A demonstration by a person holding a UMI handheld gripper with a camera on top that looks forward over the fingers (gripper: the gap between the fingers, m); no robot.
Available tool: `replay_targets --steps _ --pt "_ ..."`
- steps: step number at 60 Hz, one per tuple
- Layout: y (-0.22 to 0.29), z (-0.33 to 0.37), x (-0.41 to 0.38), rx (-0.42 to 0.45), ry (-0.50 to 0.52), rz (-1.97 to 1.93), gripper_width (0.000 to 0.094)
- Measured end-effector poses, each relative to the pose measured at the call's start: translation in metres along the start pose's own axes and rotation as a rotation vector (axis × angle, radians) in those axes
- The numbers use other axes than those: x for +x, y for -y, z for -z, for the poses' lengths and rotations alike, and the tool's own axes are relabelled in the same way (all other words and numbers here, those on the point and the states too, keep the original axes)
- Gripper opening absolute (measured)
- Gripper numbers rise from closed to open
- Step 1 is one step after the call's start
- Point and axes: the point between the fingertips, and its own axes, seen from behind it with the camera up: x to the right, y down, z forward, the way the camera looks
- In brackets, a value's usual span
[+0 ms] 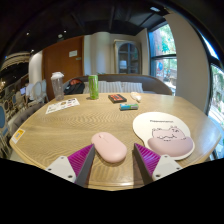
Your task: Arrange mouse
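Note:
A pale pink mouse (109,147) lies on the round wooden table (70,125), between my fingertips and reaching a little ahead of them. My gripper (113,160) is open, with a purple-padded finger (82,159) on the left and the other on the right. There is a gap between the mouse and each finger, wider on the right. A round white mouse mat (160,127) with a cartoon drawing lies just to the right of the mouse, with a pinkish oval disc (171,146) on its near edge.
A green cup (93,87) stands at the far side of the table. A dark box (117,98) and a blue item (128,106) lie near it. A paper sheet (62,104) lies at the left. Chairs and windows stand beyond.

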Motion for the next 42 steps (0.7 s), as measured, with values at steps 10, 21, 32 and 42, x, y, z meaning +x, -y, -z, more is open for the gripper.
replay_targets --steps 10,21,32,42 --pt "0.013 -0.023 0.0 0.034 -0.001 0.008 0.0616" --pt "0.015 -0.028 0.003 0.072 -0.051 0.026 0.0488" --pt "0.014 -0.018 -0.004 0.043 -0.039 0.04 0.0399" --pt "0.138 0.056 0.055 0.3 -0.172 0.05 0.0401"
